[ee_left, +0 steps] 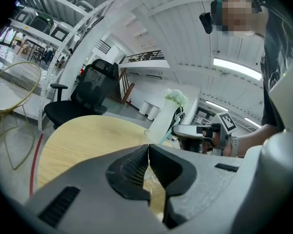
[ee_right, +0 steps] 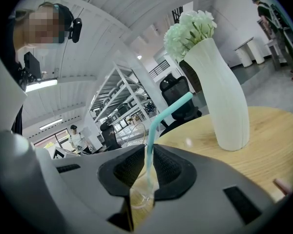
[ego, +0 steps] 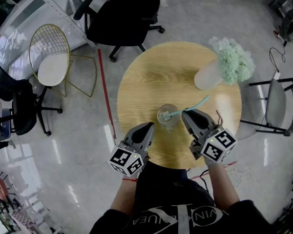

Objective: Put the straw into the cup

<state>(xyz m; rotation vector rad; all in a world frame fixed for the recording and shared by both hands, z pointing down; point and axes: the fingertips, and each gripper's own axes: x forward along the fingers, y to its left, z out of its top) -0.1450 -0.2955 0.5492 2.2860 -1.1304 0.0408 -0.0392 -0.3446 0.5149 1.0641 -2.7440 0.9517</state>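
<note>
Your right hand-held gripper (ego: pixel 187 116) is clamped narrowly on the teal straw (ego: pixel 196 105), which passes straight between its ribbed pads (the right gripper view shows them pinching the straw's shaft just under the bend). From the grip, the straw's bent upper part angles up and away toward the white vase (ego: pixel 207 75). Its lower end drops just ahead of the jaw tips into the clear cup (ego: pixel 170 125), so the tip already sits inside the rim.

The cup stands on the round wooden desk (ego: pixel 141 82), right at the right jaws' tips and between your two hand-held grippers. The vase with its pale green flowers (ego: pixel 233 60) stands well beyond the right hand-held gripper, farther out on the desk.

Your left hand-held gripper (ego: pixel 147 129) is closed with nothing in it. In its own view the two pads meet along a thin seam. It sits just beside the cup without touching it, near the desk's closer edge.
</note>
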